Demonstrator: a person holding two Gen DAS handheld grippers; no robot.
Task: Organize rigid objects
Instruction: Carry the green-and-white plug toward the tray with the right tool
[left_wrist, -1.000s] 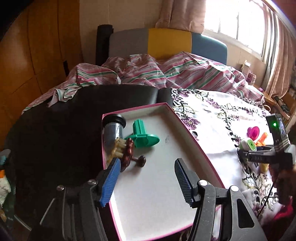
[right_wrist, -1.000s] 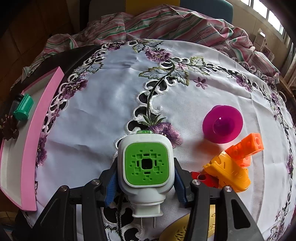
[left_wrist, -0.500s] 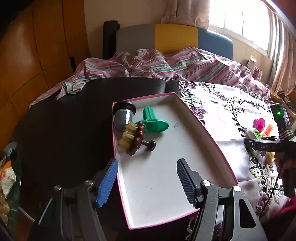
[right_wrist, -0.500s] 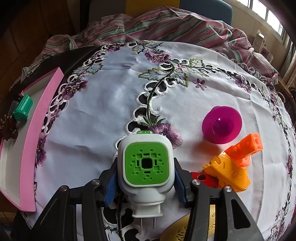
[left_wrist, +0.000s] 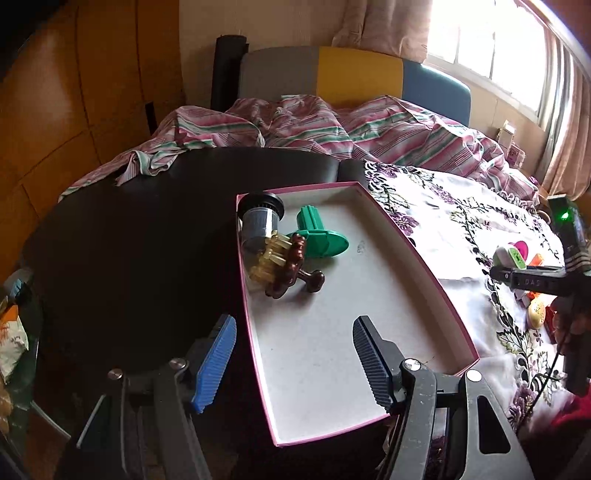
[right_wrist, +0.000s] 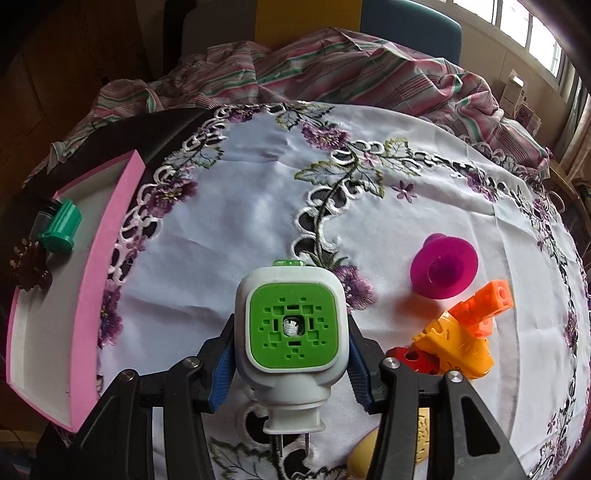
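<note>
Two hand-held grippers: right (right_wrist: 291, 363) clamped on white-green plug-in device (right_wrist: 292, 325); left (left_wrist: 291, 360) apart above pink-rimmed box (left_wrist: 424, 258).

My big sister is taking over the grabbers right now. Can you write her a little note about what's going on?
Right gripper: shut on the white-and-green plug-in device, above the embroidered tablecloth.
Left gripper: open, holding nothing, over the near end of the pink-edged box.
Done: green piece, clear jar and brown comb-like piece lie in the box.
Left: box the device, then the magenta disc, orange pieces, a red piece and a yellow one.
</note>
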